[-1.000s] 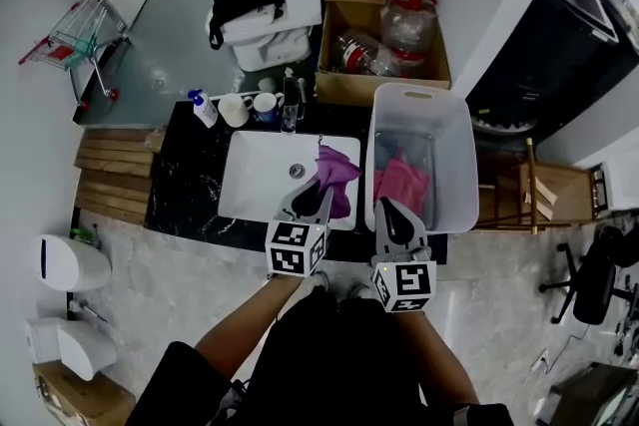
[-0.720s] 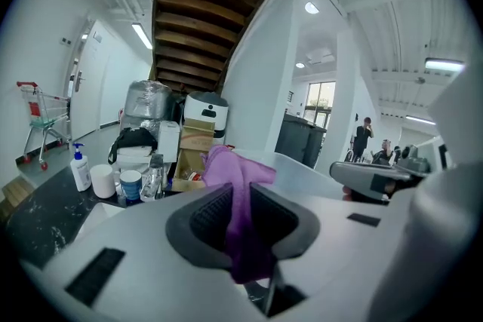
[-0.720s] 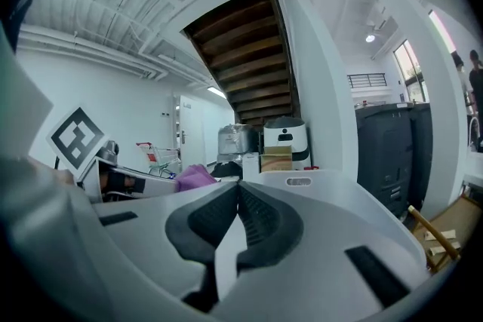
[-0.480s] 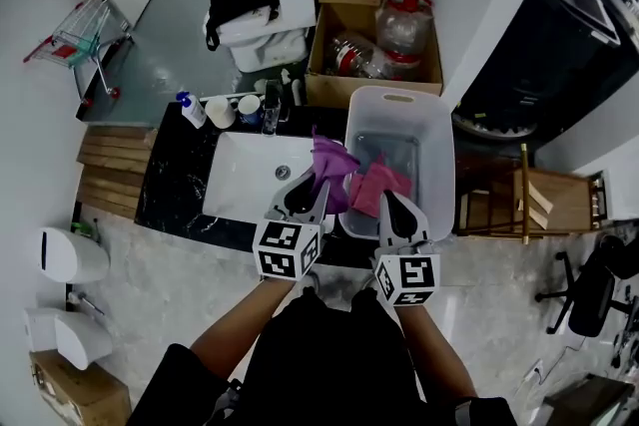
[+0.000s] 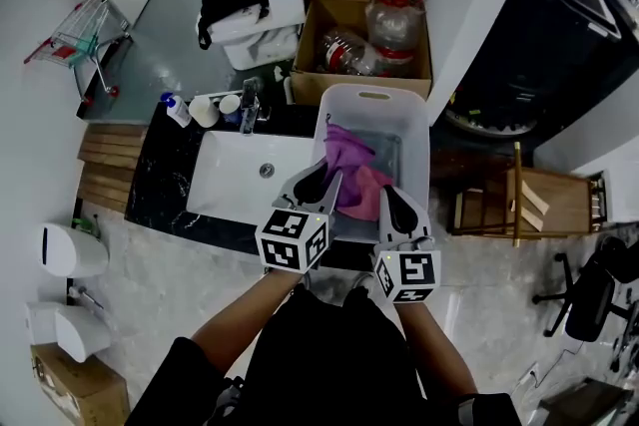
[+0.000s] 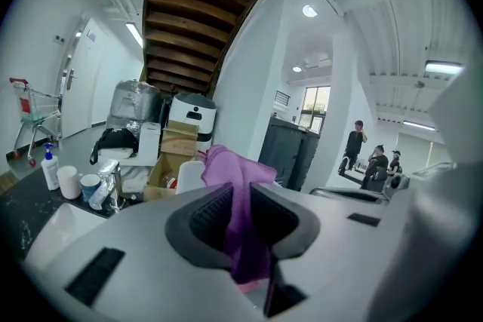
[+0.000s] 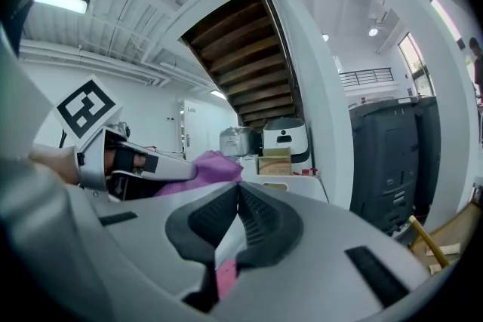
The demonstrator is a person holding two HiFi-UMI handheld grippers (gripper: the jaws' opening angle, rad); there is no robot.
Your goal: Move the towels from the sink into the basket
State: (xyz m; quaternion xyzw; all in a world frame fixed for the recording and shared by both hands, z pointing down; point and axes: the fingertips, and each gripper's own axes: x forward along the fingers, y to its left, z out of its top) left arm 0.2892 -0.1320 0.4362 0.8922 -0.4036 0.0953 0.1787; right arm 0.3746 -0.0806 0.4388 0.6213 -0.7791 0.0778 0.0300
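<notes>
My left gripper (image 5: pixel 327 177) is shut on a purple towel (image 5: pixel 345 153) and holds it over the white basket (image 5: pixel 420 147), just right of the white sink (image 5: pixel 232 187). In the left gripper view the towel (image 6: pixel 240 216) hangs pinched between the jaws of the left gripper (image 6: pixel 241 188). A pink towel (image 5: pixel 370 204) lies inside the basket. My right gripper (image 5: pixel 388 196) hovers over the basket's near edge. Its jaws meet with nothing between them in the right gripper view (image 7: pixel 235 188), where the purple towel (image 7: pixel 209 165) shows to the left.
A soap bottle (image 5: pixel 178 109), two cups (image 5: pixel 206 111) and a faucet (image 5: pixel 250 104) line the back of the black counter (image 5: pixel 168 177). Behind the basket stands a cardboard box (image 5: pixel 363 47) of bottles. A wooden stand (image 5: pixel 519 201) is to the right.
Both grippers have moved right, from the sink's right end to over the basket. The purple towel went along in the left gripper and rose out of the sink.
</notes>
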